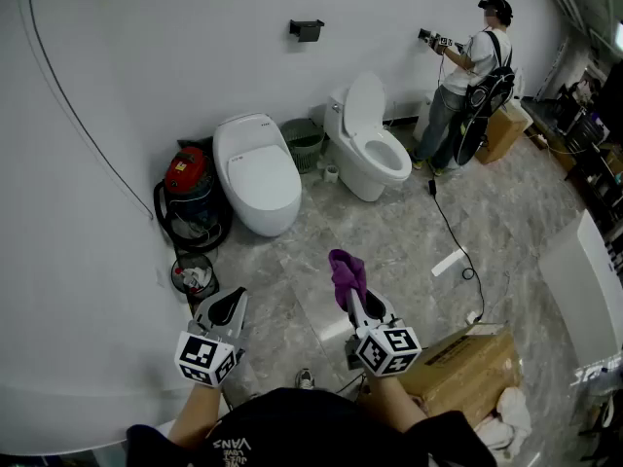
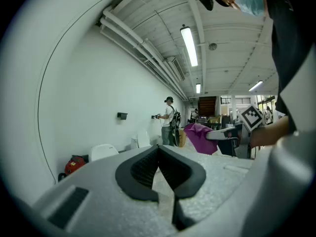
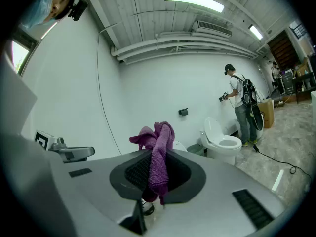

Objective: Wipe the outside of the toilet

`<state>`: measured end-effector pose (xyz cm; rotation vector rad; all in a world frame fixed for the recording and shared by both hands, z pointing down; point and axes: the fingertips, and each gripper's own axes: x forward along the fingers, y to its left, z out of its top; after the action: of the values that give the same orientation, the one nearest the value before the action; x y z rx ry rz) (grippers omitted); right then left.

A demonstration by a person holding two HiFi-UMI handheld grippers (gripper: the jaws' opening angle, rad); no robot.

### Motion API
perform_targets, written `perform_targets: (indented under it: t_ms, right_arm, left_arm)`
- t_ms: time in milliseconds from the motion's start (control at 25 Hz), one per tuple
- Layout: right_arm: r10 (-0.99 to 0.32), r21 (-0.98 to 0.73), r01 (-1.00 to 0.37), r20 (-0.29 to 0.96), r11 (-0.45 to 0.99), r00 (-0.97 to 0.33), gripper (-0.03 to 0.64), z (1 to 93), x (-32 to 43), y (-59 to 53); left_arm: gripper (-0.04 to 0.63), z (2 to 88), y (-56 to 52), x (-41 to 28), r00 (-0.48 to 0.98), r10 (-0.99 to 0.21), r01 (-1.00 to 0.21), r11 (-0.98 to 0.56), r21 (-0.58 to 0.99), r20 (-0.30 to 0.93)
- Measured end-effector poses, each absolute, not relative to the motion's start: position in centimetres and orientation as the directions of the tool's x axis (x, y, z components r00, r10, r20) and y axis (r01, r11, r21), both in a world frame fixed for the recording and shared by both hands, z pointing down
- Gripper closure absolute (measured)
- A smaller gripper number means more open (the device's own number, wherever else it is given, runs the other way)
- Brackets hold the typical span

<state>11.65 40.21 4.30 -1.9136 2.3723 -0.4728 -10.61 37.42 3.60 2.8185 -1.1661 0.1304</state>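
Observation:
Two white toilets stand against the far wall: one with its lid down (image 1: 257, 175) and one with its lid up (image 1: 371, 147). My right gripper (image 1: 351, 298) is shut on a purple cloth (image 1: 347, 272), held up over the floor well short of both toilets. In the right gripper view the cloth (image 3: 158, 154) hangs bunched between the jaws of that gripper (image 3: 159, 168), with the lid-up toilet (image 3: 223, 142) beyond. My left gripper (image 1: 230, 309) is to the left of it, shut on nothing; its own view shows the jaws of the left gripper (image 2: 159, 149) meeting at the tips.
A red vacuum (image 1: 189, 191) with a coiled hose sits left of the lid-down toilet, and a green basket (image 1: 305, 142) stands between the toilets. A person (image 1: 471, 78) works at the wall on the far right. A cable (image 1: 450, 236) crosses the floor. A cardboard box (image 1: 465, 362) is at my right.

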Motion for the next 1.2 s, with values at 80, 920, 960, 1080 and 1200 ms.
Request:
perform_targets:
  t_ms: [80, 920, 960, 1080, 1200]
  right_arm:
    - [-0.964, -0.285, -0.941, 0.135, 0.184, -0.230, 0.574, 4.4, 12.6, 39.7]
    - [-0.931, -0.331, -0.913, 0.188, 0.239, -0.312, 0.574, 7.6, 16.0, 29.6]
    - [-0.932, -0.333, -0.913, 0.191, 0.234, -0.309, 0.574, 7.7, 15.7, 28.7]
    - [-0.935, -0.333, -0.919, 0.205, 0.212, -0.290, 0.574, 7.8, 14.4, 26.0]
    - [-0.939, -0.323, -0.926, 0.211, 0.196, -0.272, 0.574, 7.6, 12.8, 23.0]
  left_arm:
    - [0.589, 3.7, 37.0, -9.7, 0.711, -0.695, -0.702, -0.710, 0.056, 0.109]
    - [0.589, 6.7, 29.4, -7.8, 0.600, -0.782, -0.800, -0.594, 0.090, 0.170]
    - [0.589, 6.8, 28.4, -8.2, 0.601, -0.781, -0.799, -0.594, 0.094, 0.168]
    - [0.589, 6.8, 25.2, -9.6, 0.611, -0.774, -0.791, -0.602, 0.108, 0.163]
    - [0.589, 6.7, 21.6, -11.4, 0.620, -0.768, -0.784, -0.609, 0.117, 0.159]
